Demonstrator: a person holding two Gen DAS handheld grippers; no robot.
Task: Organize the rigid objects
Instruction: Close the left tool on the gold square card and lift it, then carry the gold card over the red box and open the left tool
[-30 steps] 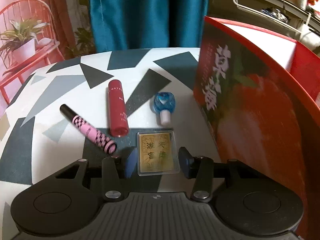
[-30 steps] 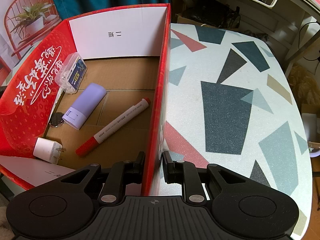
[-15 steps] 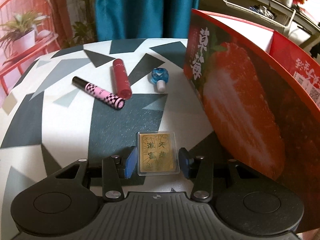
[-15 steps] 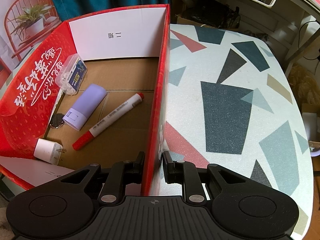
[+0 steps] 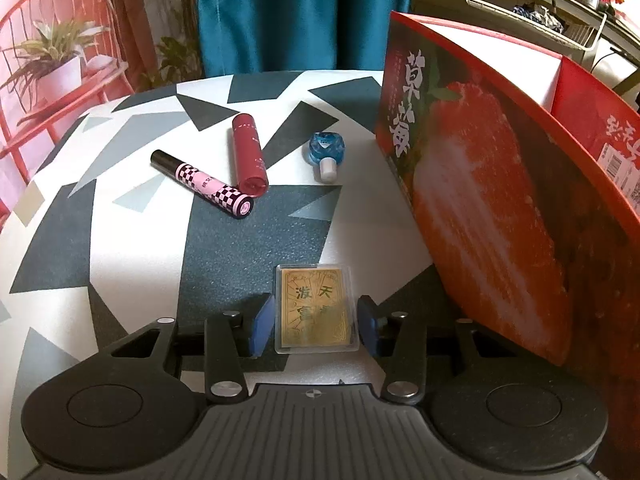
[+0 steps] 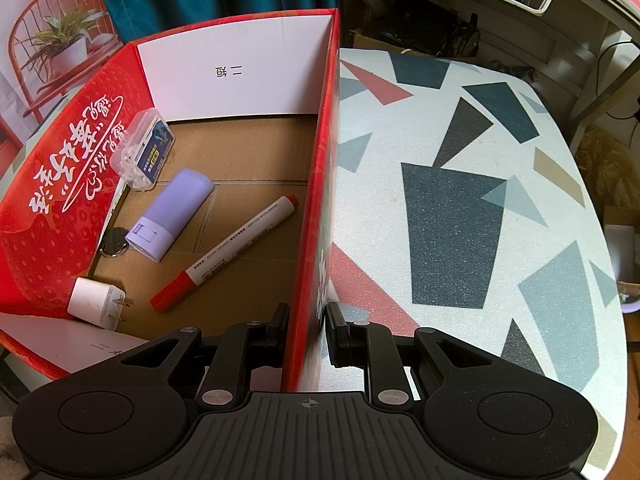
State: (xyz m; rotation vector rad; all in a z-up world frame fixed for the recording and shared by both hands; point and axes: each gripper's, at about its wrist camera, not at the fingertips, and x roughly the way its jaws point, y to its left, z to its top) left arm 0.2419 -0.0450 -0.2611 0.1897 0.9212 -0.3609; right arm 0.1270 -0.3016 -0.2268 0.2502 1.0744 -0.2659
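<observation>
Card (image 5: 314, 307), a gold one in a clear case, sits between the blue pads (image 5: 264, 322) of the left gripper (image 5: 313, 322); its jaws are clamped on its two long edges and it is held above the counter (image 5: 132, 240), just beside the outer wall of the red box (image 5: 492, 216). Well beyond it on the counter lie a pink checked tube (image 5: 204, 179), a dark red tube (image 5: 249, 154) whose near end touches the pink one, and a small blue bottle (image 5: 327, 150) with a white cap, set apart from both and near the box corner. The right gripper (image 6: 307, 330) has its jaws pinched on the near end of the box's right-hand wall (image 6: 316, 184), one finger inside the box and one outside over the counter (image 6: 452, 236). Inside the box, on its brown cardboard floor, a red-and-white marker (image 6: 226, 252) lies slantwise near the gripped wall. Left of it is a lilac case (image 6: 170, 213), with a dark round thing (image 6: 113, 241) partly hidden under its near end; what that is I cannot tell. A clear case with a blue label (image 6: 142, 150) leans against the left wall, and a white plug (image 6: 96, 306) lies in the near left corner, prongs toward the marker.
</observation>
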